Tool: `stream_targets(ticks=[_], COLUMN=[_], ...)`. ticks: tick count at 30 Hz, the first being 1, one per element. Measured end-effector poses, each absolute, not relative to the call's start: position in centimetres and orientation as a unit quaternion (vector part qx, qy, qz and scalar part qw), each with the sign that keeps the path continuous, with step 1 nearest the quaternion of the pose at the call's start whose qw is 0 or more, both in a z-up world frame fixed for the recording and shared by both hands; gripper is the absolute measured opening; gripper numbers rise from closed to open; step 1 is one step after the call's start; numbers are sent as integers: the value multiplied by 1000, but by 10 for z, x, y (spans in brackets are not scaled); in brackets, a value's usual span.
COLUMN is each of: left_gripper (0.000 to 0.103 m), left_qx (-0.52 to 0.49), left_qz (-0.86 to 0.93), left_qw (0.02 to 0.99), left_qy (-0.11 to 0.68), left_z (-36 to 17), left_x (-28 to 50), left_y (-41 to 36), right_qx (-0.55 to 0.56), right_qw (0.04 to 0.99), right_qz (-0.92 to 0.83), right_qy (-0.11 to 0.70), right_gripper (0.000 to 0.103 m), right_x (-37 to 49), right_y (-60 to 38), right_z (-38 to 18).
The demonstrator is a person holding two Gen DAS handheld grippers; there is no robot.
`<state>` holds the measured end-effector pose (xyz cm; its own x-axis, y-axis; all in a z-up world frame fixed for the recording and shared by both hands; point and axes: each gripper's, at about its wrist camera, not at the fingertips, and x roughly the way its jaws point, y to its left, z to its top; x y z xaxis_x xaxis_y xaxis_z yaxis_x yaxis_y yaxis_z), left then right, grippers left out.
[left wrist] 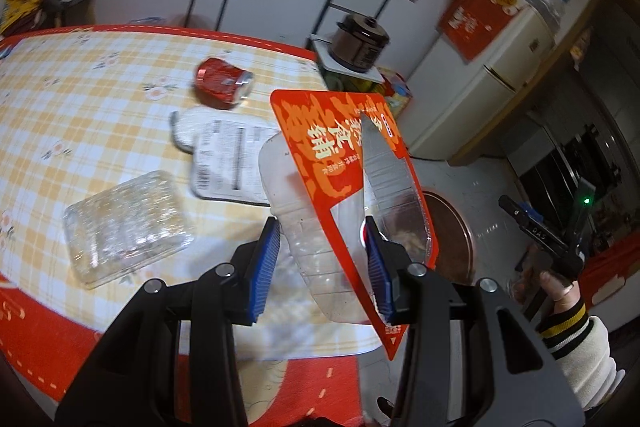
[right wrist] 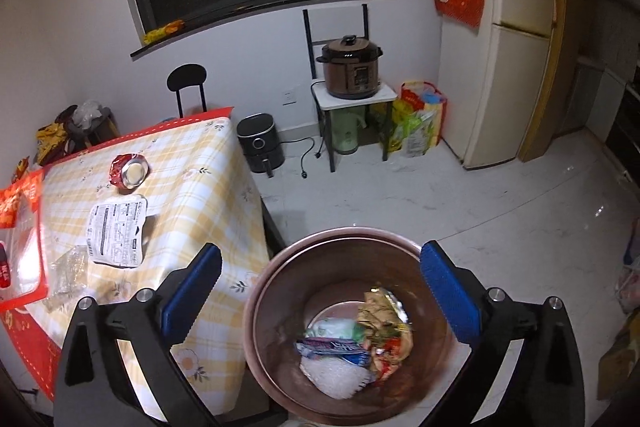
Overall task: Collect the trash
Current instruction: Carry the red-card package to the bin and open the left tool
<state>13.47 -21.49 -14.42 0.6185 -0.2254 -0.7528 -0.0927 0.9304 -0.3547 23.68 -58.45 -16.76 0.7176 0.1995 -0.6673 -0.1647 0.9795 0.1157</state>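
My left gripper (left wrist: 320,267) is closed on a red snack package (left wrist: 344,155) with a clear plastic tray, held up over the table's near edge; the package also shows at the far left of the right wrist view (right wrist: 22,239). On the checked table (left wrist: 100,107) lie a crushed red can (left wrist: 222,83), a white printed packet (left wrist: 228,159) and a clear plastic box (left wrist: 124,223). My right gripper (right wrist: 320,291) is open and empty above a brown trash bin (right wrist: 280,307) holding wrappers (right wrist: 360,339).
The bin stands on the floor beside the table's corner (right wrist: 248,267). A black air fryer (right wrist: 260,143), a stand with a brown pressure cooker (right wrist: 350,71), a bag (right wrist: 420,119) and a fridge (right wrist: 508,47) line the far wall. A black chair (right wrist: 188,87) stands behind the table.
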Motion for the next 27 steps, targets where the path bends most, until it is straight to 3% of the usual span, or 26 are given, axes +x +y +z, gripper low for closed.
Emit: stream_targets(ticks=[14, 27], left_gripper=[44, 45], left_qx=[-99, -8], left_qz=[-145, -188], left_qw=[870, 840], left_qy=[460, 509], left_z=[-158, -218], left_x=[210, 290], left_y=[-329, -442], right_qx=[83, 140], right_qw=[934, 921], right_qz=[14, -87], right_qy=[346, 353], right_gripper=[98, 98], right_x=[178, 122], right_y=[-679, -763], right_z=[-154, -178])
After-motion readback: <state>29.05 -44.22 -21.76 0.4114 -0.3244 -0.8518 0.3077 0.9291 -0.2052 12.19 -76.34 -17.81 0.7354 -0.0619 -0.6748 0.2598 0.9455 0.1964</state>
